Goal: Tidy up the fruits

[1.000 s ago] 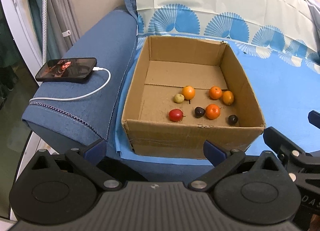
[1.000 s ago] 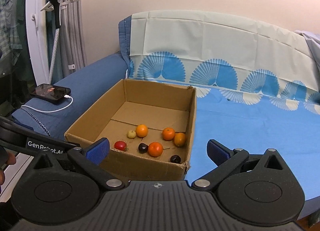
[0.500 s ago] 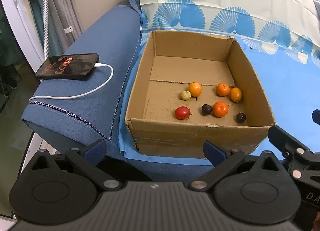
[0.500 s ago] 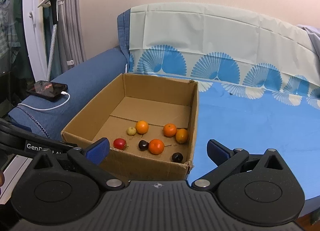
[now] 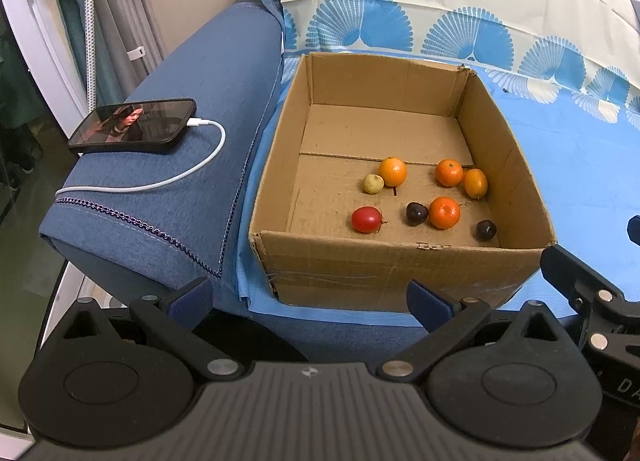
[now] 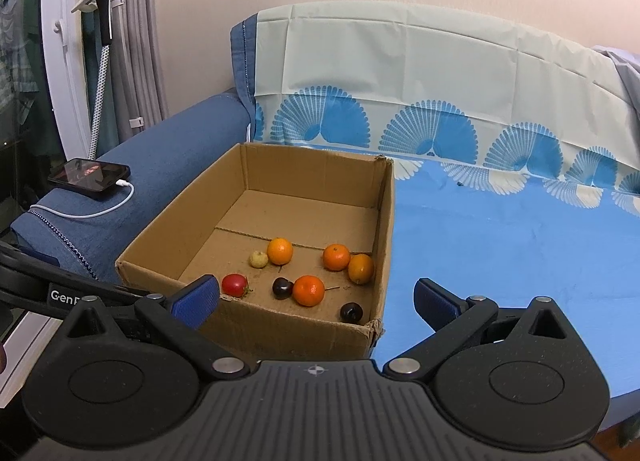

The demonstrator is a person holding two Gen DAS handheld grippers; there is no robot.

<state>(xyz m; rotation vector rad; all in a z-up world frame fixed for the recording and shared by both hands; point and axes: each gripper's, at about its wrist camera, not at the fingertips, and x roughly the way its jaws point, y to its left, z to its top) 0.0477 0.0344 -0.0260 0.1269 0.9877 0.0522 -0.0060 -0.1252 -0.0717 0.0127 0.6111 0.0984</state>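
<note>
Hovering short of the box [image 5: 400,273], both grippers are empty with fingers wide: the left gripper [image 5: 308,301] faces its near wall, the right gripper [image 6: 316,303] its near right corner. The fruits lie loose on the box floor toward the near right: red fruit [image 5: 366,219], pale fruit [image 5: 373,184], four orange ones such as orange [image 5: 444,213], and two dark fruits, dark fruit [image 5: 417,213] touching that orange. Risks, as I judge them: round fruit may roll off a closing finger, touching pairs invite a double grab, and fingers may snag the cardboard rim. The phone [image 5: 134,126] on the sofa arm [image 5: 192,165] lies well left.
</note>
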